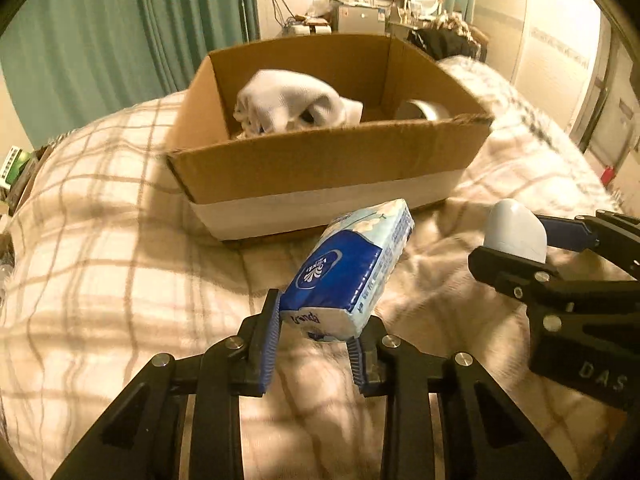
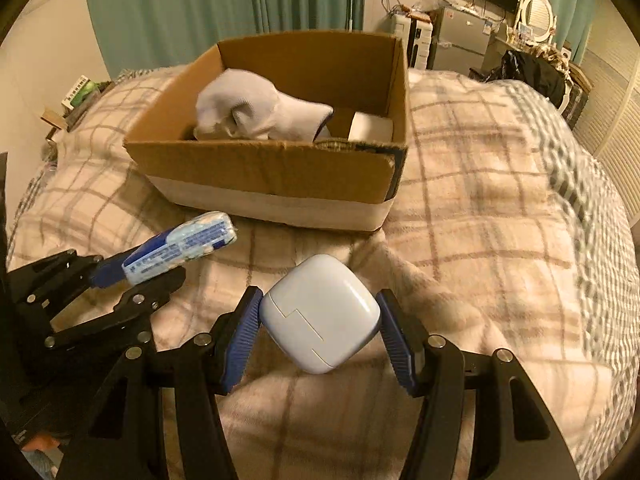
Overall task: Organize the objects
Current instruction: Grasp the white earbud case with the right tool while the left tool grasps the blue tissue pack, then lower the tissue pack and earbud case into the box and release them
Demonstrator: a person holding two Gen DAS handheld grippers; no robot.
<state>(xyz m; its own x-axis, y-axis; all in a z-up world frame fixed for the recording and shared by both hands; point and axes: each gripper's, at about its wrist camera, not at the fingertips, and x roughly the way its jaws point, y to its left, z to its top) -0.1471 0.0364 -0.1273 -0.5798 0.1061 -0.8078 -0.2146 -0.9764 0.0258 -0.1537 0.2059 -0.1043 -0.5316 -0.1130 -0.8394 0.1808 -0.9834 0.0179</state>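
Observation:
My left gripper (image 1: 316, 320) is shut on a blue and white tissue pack (image 1: 352, 268) and holds it above the blanket, short of the cardboard box (image 1: 320, 160). My right gripper (image 2: 320, 320) is shut on a white rounded case (image 2: 320, 320), also above the blanket. The case shows at the right of the left wrist view (image 1: 516, 228). The tissue pack shows at the left of the right wrist view (image 2: 180, 246). The box (image 2: 272, 176) is open at the top and holds a white sock (image 2: 256, 112) and a roll of tape (image 2: 370, 128).
The box sits on a bed with a plaid blanket (image 2: 480, 208). Green curtains (image 1: 120, 40) hang behind. A dresser with a mirror (image 2: 538, 12), a TV and clutter stand at the back right. A small shelf (image 2: 80, 92) sits at the bed's left.

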